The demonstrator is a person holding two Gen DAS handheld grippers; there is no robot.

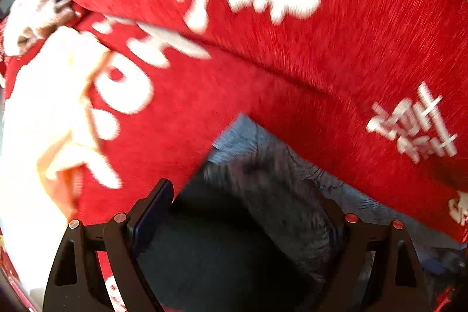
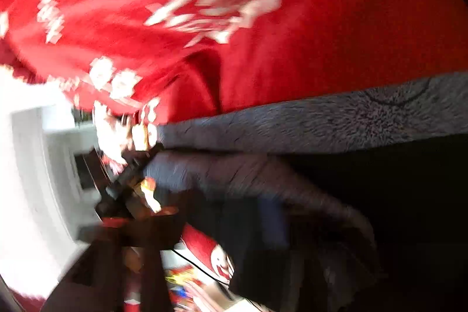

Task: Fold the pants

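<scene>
The grey fuzzy pants (image 1: 263, 174) lie on a red cover, with a corner of them poking out under my left gripper (image 1: 245, 203). Its two black fingers stand wide apart; the left finger (image 1: 152, 209) is clear of the cloth and nothing is pinched. In the blurred right wrist view the pants (image 2: 321, 113) form a long folded grey band, and one fold droops toward my right gripper (image 2: 222, 224). A gap shows beside its left finger (image 2: 140, 239), and its right side is lost in shadow. The jaws look open, pressing on nothing.
The red cover with white characters (image 1: 292, 48) fills both views (image 2: 263, 48). A glaring white patch (image 1: 29, 136) sits at the left. White furniture (image 2: 44, 151) and colourful printed items (image 2: 210, 256) lie at the left and bottom of the right wrist view.
</scene>
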